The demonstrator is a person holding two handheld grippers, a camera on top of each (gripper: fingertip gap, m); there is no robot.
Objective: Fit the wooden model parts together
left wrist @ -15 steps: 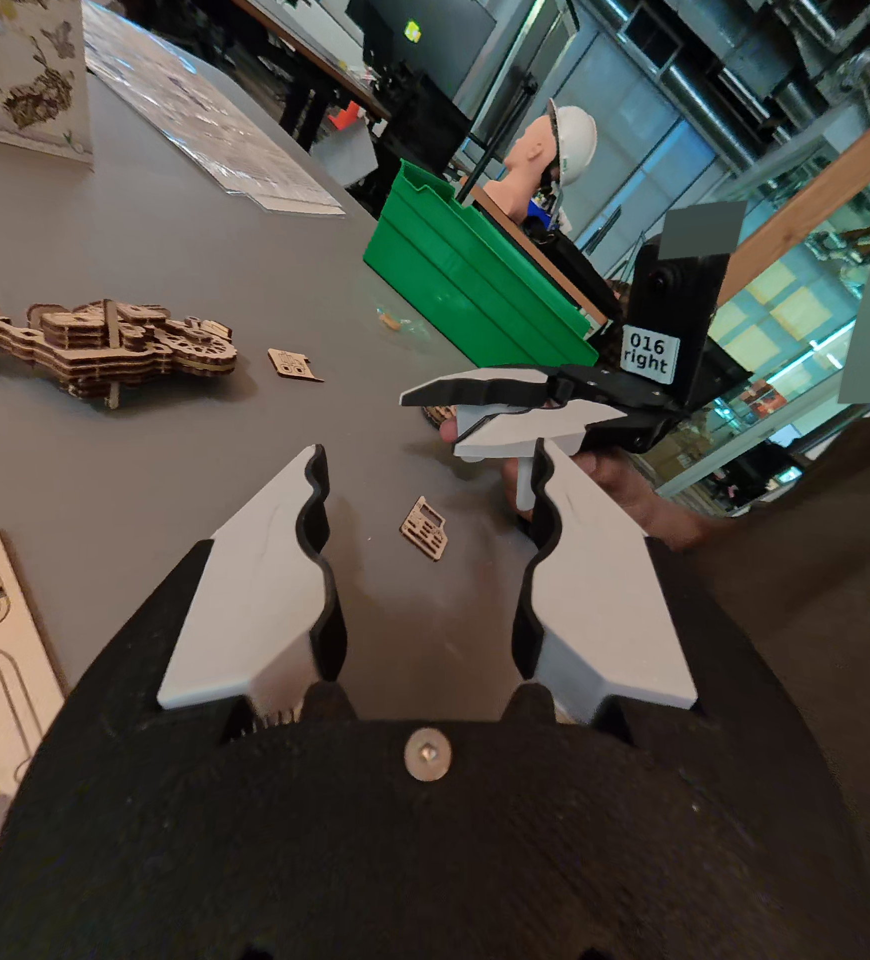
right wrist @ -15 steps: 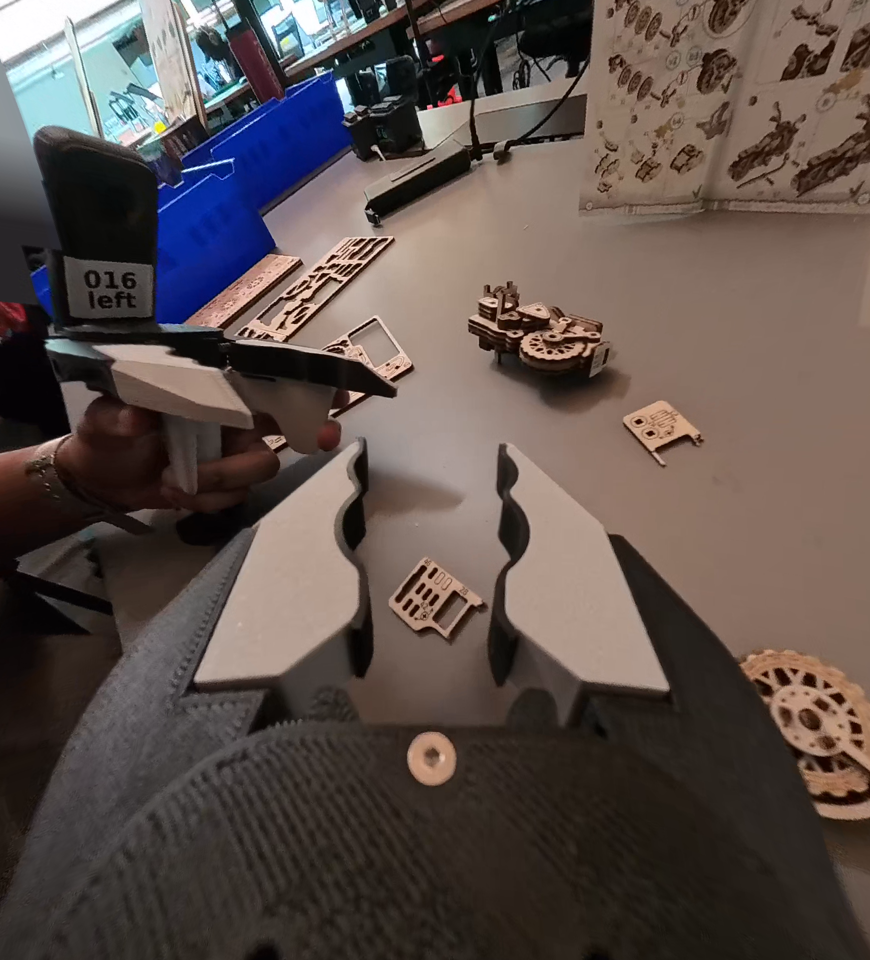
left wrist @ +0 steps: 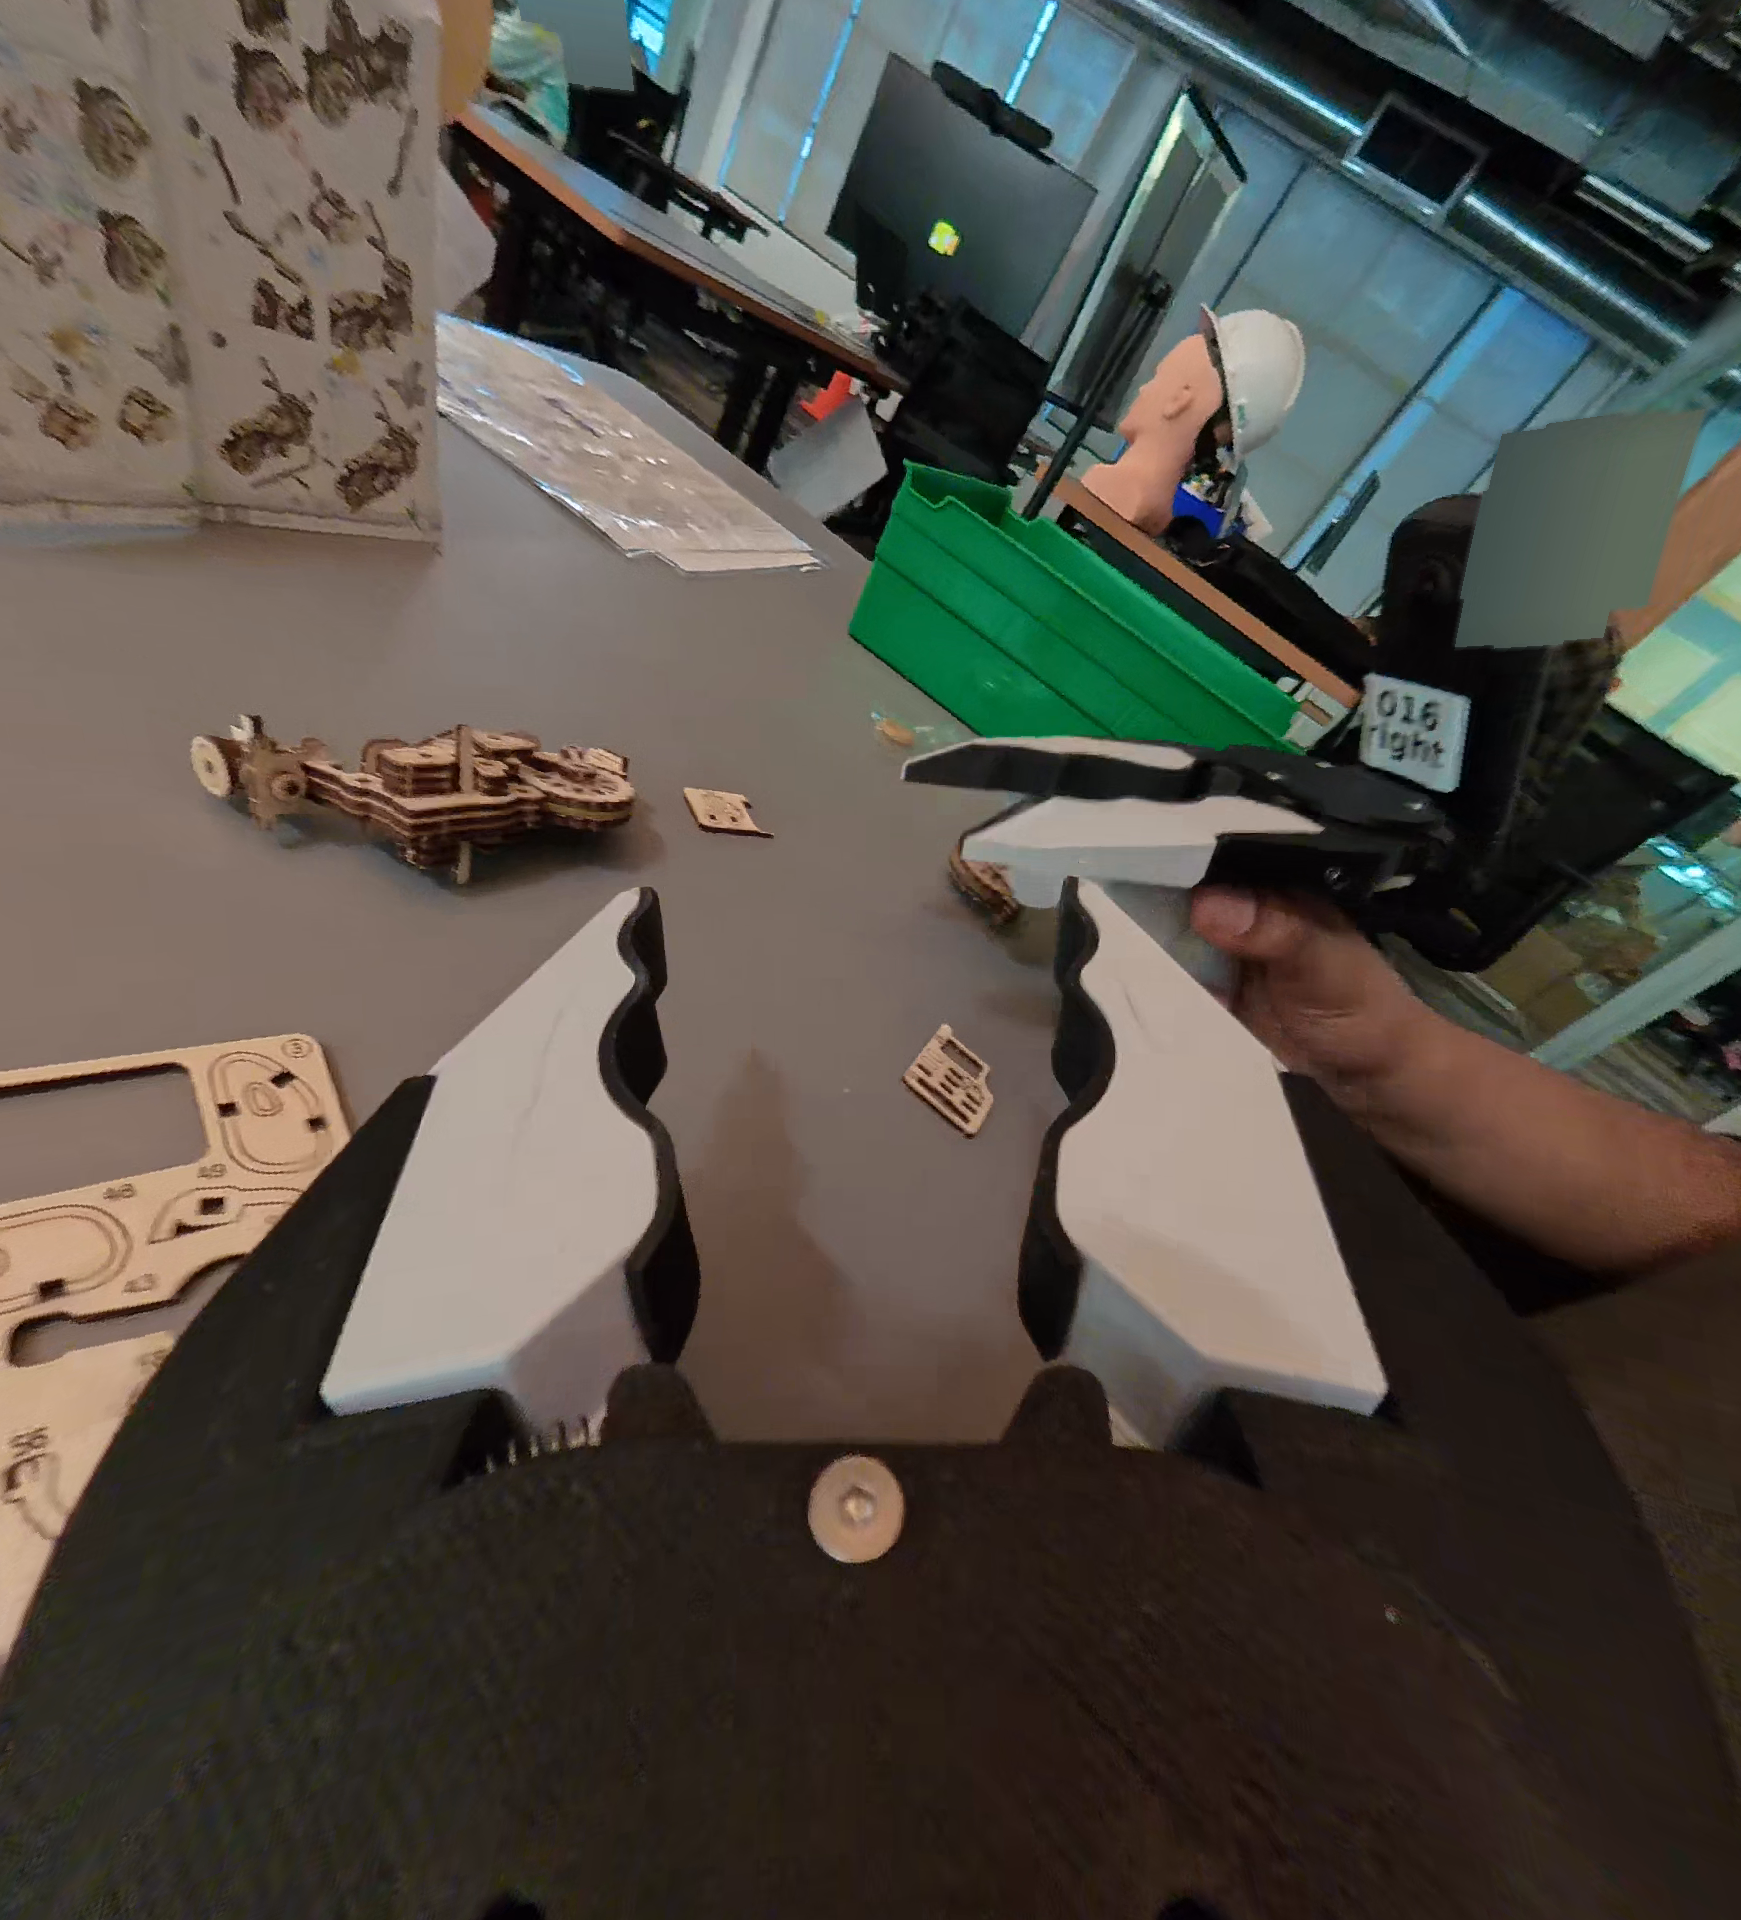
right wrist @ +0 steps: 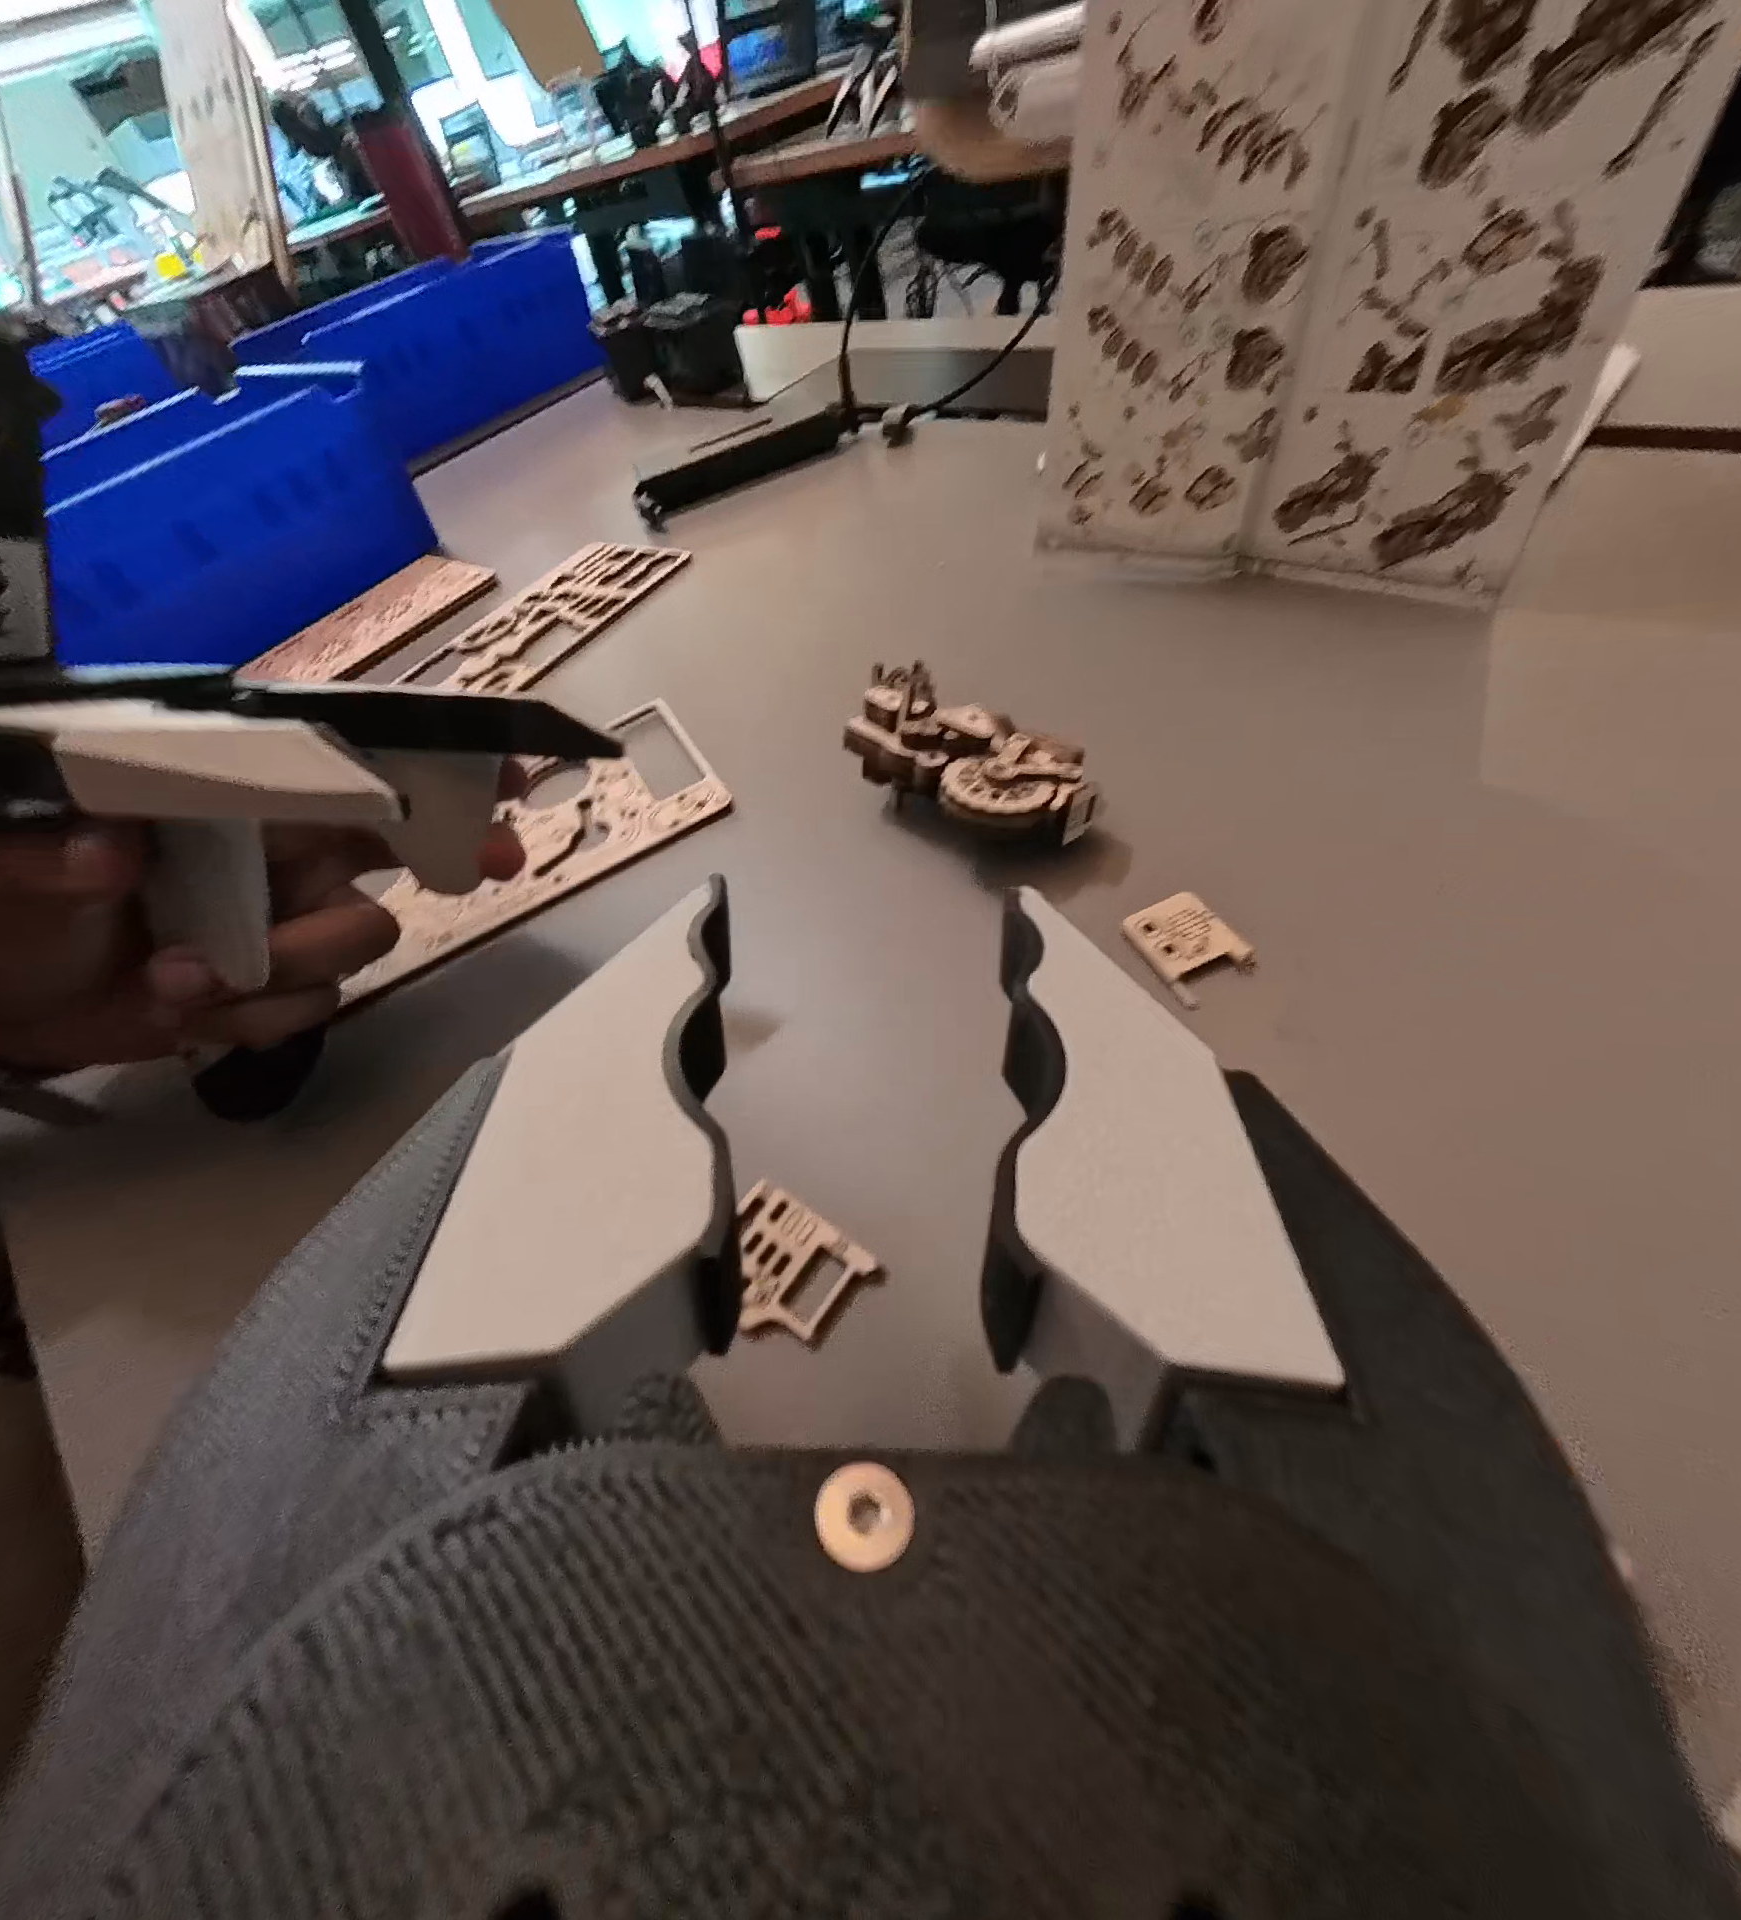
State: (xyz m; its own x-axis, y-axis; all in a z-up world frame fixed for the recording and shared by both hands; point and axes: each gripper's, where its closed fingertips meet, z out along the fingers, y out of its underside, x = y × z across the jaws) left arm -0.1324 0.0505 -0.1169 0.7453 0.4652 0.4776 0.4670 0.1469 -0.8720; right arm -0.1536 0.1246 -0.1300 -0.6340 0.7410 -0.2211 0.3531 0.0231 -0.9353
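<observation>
Wooden, layered and already partly built, the model body [left wrist: 430,784] lies on the grey table [left wrist: 118,644], while two small slotted plates [left wrist: 949,1065] [left wrist: 726,810] lie loose and unfitted, one near it and one closer to the grippers. Both the left gripper [left wrist: 855,914] and the right gripper [right wrist: 866,904] hover with fingers apart and empty. So I judge most of the fitting, punched sheets [right wrist: 575,821] included, remains.

Even, bright indoor light with daylight from the background windows [left wrist: 1365,312]. Soft shadows lie on the grey table [right wrist: 1365,1143]. Wide-angle bending curves the edges; the right wrist view is motion-blurred.
</observation>
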